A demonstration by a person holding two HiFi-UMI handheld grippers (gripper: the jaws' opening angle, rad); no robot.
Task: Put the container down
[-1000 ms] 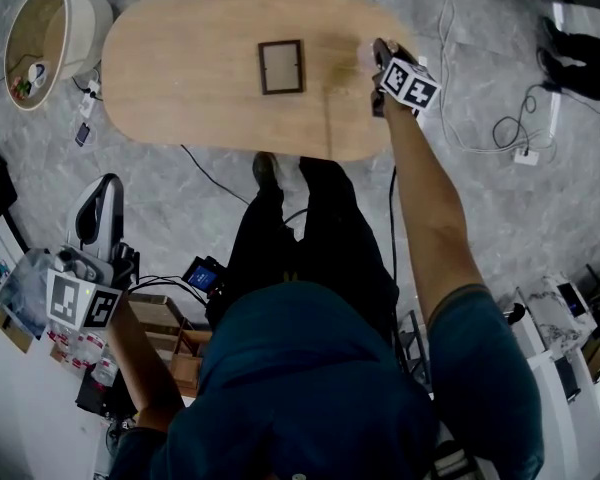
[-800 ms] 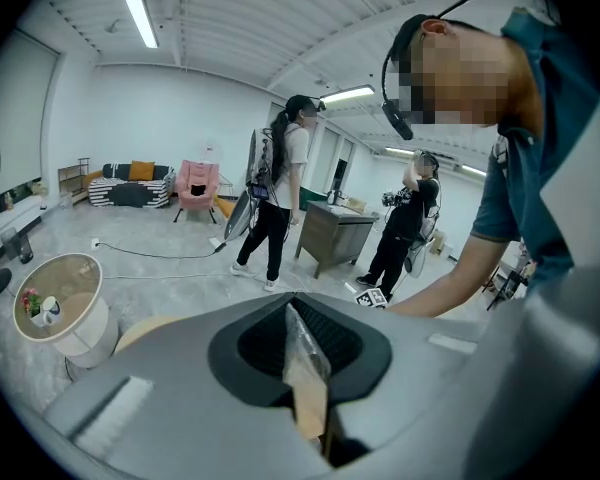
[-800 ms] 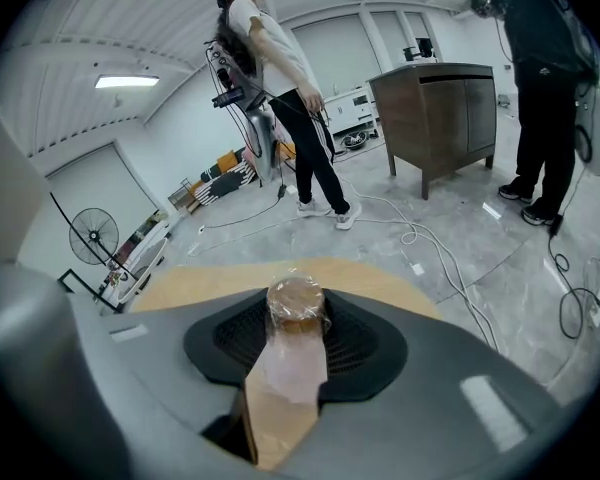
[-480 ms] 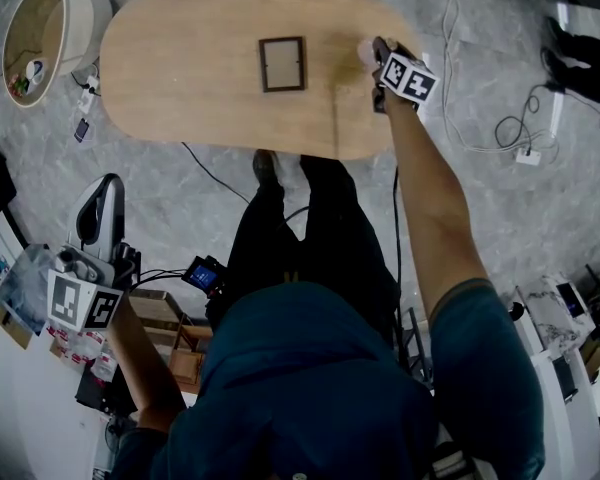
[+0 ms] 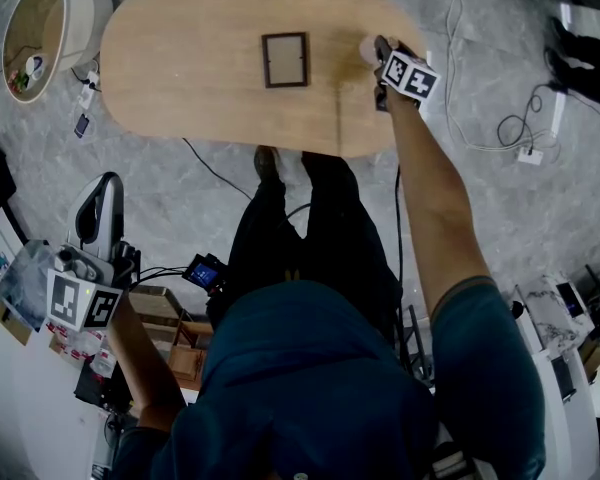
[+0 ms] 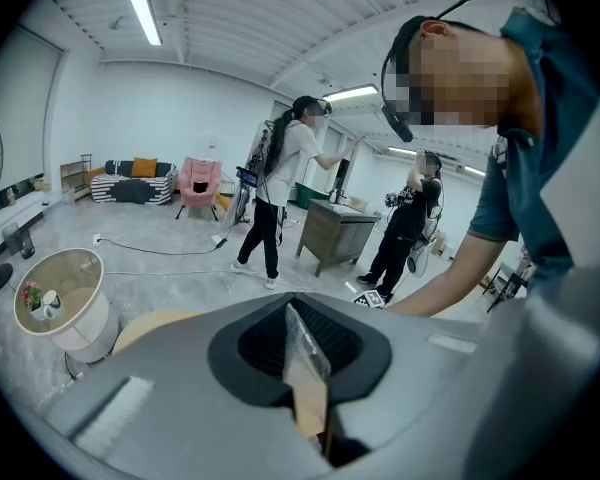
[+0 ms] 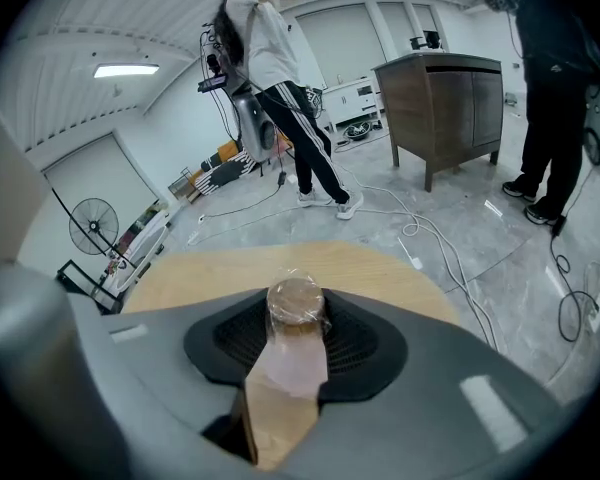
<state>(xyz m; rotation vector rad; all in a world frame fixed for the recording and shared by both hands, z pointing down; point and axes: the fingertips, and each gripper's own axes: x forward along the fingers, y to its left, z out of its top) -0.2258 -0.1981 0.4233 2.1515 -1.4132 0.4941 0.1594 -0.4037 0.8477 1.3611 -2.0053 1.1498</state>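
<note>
A small round clear container [image 7: 296, 310] with a brownish lid and pale pink body sits between the jaws of my right gripper [image 7: 292, 363], which is shut on it. From the head view, that gripper [image 5: 382, 56] hangs over the right end of the oval wooden table [image 5: 190, 78], the container [image 5: 366, 47] at its tip. My left gripper [image 5: 68, 264] is low at the left, away from the table, by a white counter. It is shut [image 6: 306, 373] on a thin piece of clear plastic [image 6: 302, 340], which shows as a crumpled bag [image 5: 22, 280].
A dark picture frame [image 5: 285, 59] lies flat mid-table. A round white basket [image 5: 42, 30] stands on the floor off the table's left end. Cables [image 5: 500, 128] trail over the floor at right. A dark cabinet [image 7: 450, 103] and people [image 6: 280, 193] stand beyond the table.
Hardly anything: the right gripper stays over the table's right end with the container, and the left gripper has kept its place.
</note>
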